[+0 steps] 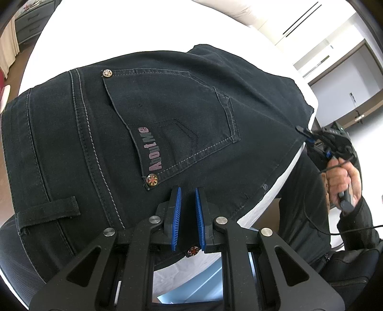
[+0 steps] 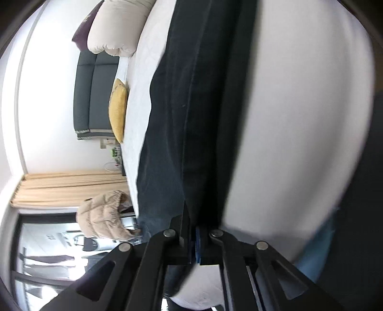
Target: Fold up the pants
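Observation:
Dark navy jeans point(image 1: 148, 114) lie on a white bed point(image 1: 143, 31), back pocket with an "About Me" label up. My left gripper point(image 1: 188, 191) sits at the near edge of the jeans below the pocket, blue pads nearly closed with dark denim between them. My right gripper point(image 1: 305, 134) shows in the left wrist view at the jeans' right edge, pinching the fabric. In the right wrist view my right gripper point(image 2: 192, 215) is shut on the edge of the jeans point(image 2: 172, 119), which stretch away over the bed point(image 2: 299, 119); this view is tilted sideways and blurred.
A cream pillow point(image 2: 119, 26) and a yellow cushion point(image 2: 118, 110) lie at the far end of the bed. A dark sofa point(image 2: 95, 93), a beige puffer jacket point(image 2: 103, 215) and curtains point(image 2: 71, 186) stand beyond. A grey dresser point(image 1: 31, 21) is at the far left.

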A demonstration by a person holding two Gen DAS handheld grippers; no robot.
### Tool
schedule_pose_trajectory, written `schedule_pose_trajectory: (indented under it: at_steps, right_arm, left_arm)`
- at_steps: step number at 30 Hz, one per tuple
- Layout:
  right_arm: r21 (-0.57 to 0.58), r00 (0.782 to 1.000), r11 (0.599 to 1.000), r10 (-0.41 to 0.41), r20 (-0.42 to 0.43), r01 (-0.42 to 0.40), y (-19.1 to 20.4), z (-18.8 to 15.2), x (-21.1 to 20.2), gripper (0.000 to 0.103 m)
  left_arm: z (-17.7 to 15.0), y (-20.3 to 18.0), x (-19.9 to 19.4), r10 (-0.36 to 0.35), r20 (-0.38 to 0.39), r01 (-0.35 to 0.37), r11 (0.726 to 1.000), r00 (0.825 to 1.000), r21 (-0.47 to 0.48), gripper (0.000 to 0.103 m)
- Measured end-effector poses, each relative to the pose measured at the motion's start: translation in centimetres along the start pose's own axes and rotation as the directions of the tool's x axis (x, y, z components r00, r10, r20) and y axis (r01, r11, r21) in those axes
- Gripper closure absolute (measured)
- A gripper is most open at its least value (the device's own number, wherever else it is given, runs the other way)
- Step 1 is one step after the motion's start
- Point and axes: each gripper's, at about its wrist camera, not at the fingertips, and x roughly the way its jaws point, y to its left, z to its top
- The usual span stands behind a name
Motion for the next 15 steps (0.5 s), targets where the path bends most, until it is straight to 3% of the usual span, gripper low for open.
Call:
schedule_pose_trajectory:
  at_steps: [5, 11, 15]
  right_arm:
    - [-0.005, 1.0, 1.0, 0.021, -0.001, -0.021, -0.4, 0.6, 0.0, 0.102]
    - [0.016, 0.992, 0.999, 0.042, 0.115, -0.044, -1.2, 4.5, -2.0, 0.095]
    - [0.094, 0.982, 0.992, 0.067, 0.178, -0.084, -3.0, 7.1, -3.4, 0.102]
  left_arm:
    - [0.1, 0.3, 0.1, -0.01, 0.002, 0.01, 1.0, 1.0, -0.004, 0.091]
    - [-0.1, 0.4, 0.0, -0.014, 0.011, 0.014, 1.0, 1.0, -0.013, 0.091]
    - [-0.1, 0.5, 0.0, -0.014, 0.011, 0.014, 1.0, 1.0, -0.013, 0.091]
